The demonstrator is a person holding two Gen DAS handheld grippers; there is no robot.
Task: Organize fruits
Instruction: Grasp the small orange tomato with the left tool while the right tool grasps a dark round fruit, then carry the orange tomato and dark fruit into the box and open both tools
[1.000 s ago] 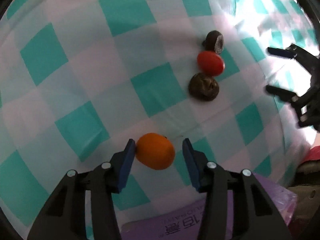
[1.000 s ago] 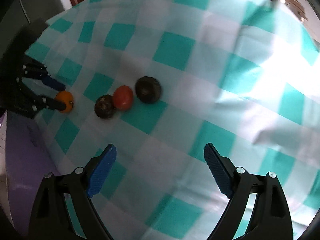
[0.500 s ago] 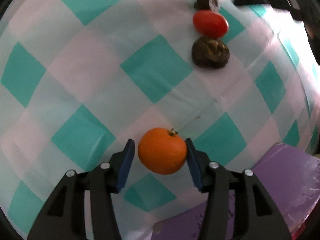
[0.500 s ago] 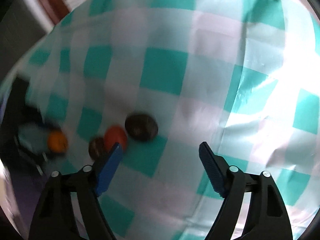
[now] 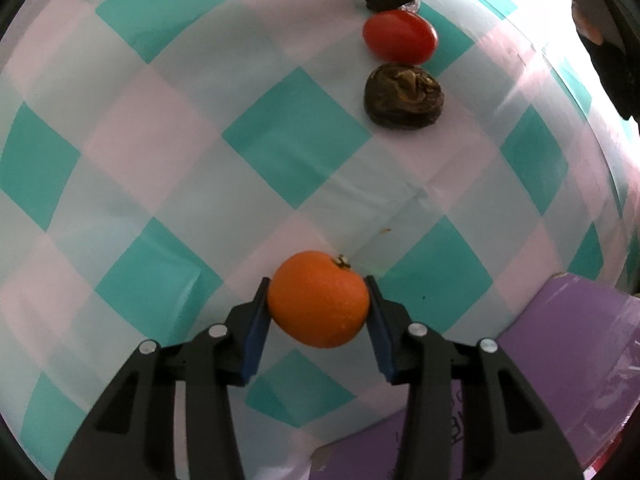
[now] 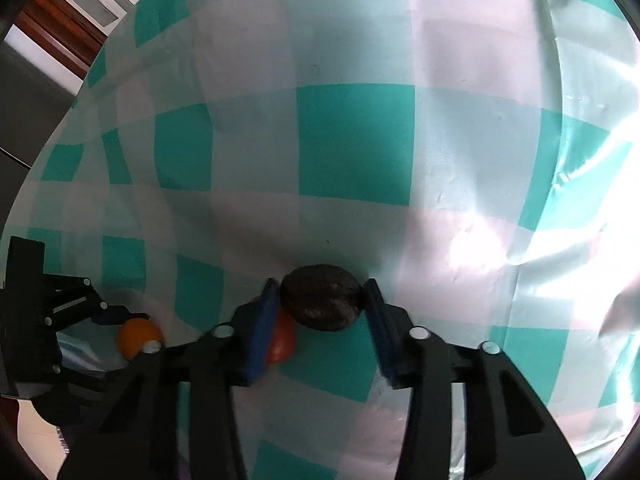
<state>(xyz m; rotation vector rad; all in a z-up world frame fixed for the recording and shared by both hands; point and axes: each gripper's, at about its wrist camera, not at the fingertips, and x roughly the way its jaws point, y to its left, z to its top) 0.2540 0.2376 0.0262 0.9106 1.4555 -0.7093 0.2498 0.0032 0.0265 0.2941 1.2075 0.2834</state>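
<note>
An orange [image 5: 318, 300] lies on the teal-and-white checked cloth [image 5: 280, 140]. My left gripper [image 5: 317, 282] points straight down over it, jaws closing, both blue pads touching its sides. Beyond it lie a wrinkled dark brown fruit [image 5: 404, 96] and a red tomato [image 5: 400, 38], side by side. A round dark fruit [image 6: 322, 300] sits between the pads of my right gripper [image 6: 320, 284], whose jaws are closing and meet its sides. In the right wrist view the tomato [image 6: 282, 344] shows behind the left finger, and the orange [image 6: 136, 336] lies at the far left, held by the left gripper [image 6: 132, 316].
A purple sheet with print [image 5: 560, 360] lies over the cloth at the near right in the left wrist view. The table's edge curves along the left of the right wrist view, with cabinets and a wooden door [image 6: 80, 12] beyond it.
My left jaws have narrowed onto the orange. My right gripper has travelled to the row of fruit, and its wide jaws have drawn in around the round dark fruit.
</note>
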